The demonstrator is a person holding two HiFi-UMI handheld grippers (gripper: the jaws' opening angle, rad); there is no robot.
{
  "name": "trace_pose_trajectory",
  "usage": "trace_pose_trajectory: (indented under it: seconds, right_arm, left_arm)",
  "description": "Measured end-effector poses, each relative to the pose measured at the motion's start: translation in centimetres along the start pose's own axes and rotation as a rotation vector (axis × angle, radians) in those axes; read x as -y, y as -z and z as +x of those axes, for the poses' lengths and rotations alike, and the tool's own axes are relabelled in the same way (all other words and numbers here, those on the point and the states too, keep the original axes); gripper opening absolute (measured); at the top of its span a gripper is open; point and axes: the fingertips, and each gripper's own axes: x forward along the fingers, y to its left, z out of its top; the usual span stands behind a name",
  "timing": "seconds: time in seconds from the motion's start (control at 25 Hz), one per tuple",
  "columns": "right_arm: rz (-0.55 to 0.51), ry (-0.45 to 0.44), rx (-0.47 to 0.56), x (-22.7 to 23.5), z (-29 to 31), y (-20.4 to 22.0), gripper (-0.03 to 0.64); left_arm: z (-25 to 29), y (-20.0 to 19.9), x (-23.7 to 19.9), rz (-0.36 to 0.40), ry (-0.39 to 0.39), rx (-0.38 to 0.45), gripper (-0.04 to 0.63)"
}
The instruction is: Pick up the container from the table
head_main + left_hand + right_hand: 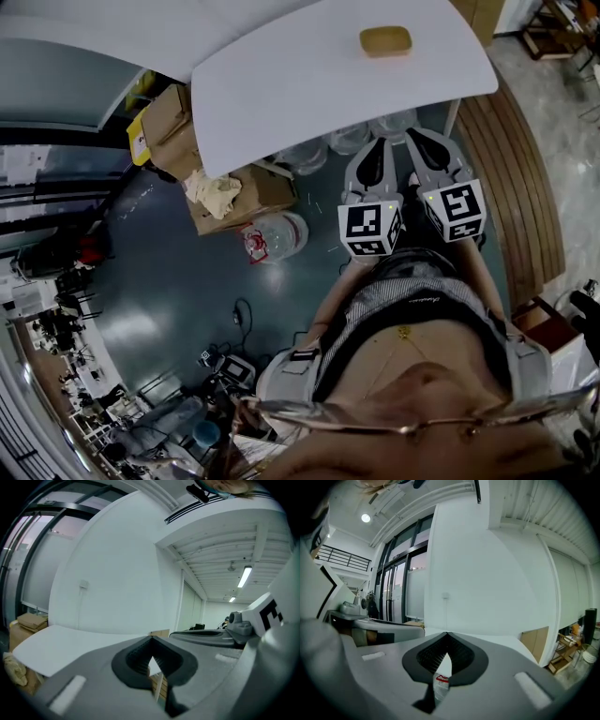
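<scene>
A tan, rounded container (385, 41) lies on the white table (309, 84), toward its far side. My two grippers are held side by side close to the person's body, below the table's near edge and well short of the container. The left gripper (378, 143) is shut, its jaws meeting at the tips with nothing between them (151, 640). The right gripper (419, 136) is likewise shut on nothing (446, 635). The container does not show in either gripper view; both look across the table top (70, 644) toward a white wall.
Under the table stand cardboard boxes (171, 122), a crumpled cloth (214, 194), several clear plastic bottles (305, 155) and a jar with a red label (272, 234). A wooden bench (516, 178) curves along the right. Cables lie on the dark floor (239, 323).
</scene>
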Motion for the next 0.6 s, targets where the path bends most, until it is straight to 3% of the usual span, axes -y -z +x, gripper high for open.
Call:
trace_pose_trajectory:
  seconds: [0.6]
  right_arm:
    - [-0.005,-0.069,-0.017,3.2,6.6,-0.9,0.026]
  left_arm:
    - [6.5,-0.8,-3.0,-0.011,-0.029,-0.031,0.0]
